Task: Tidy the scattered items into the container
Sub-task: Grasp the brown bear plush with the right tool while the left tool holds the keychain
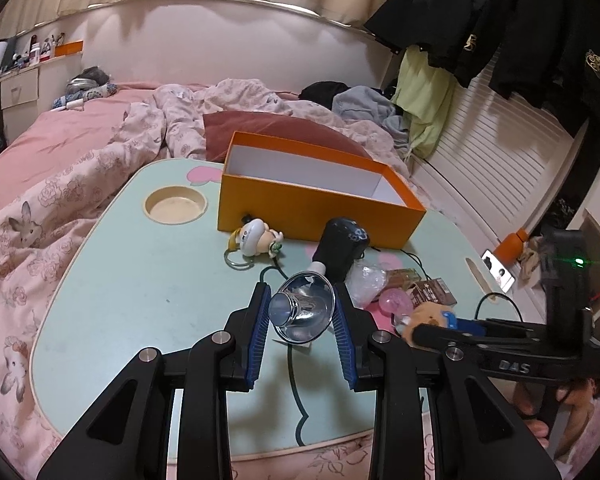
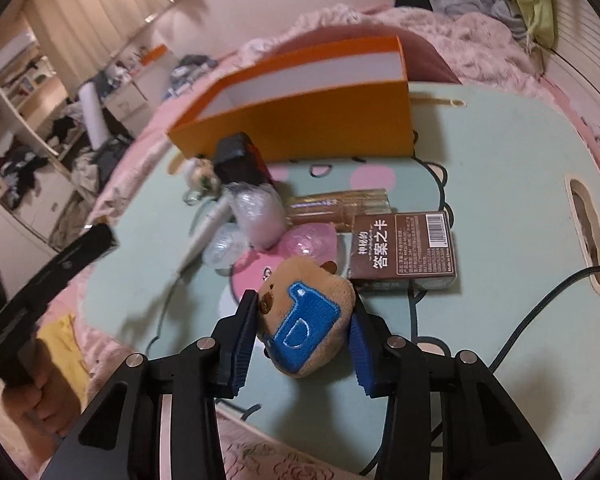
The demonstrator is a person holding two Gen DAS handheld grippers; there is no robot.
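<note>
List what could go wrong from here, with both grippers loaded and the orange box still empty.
1. The left gripper pinches a shiny, flared, smooth-looking piece at its rim; it could slip or twist out during the carry.
2. The right gripper squeezes a soft plush toy, which sits skewed between the pads and may squirm free.
3. A black cable trails beside the right gripper and might snag, dragging the brown card box.
</note>
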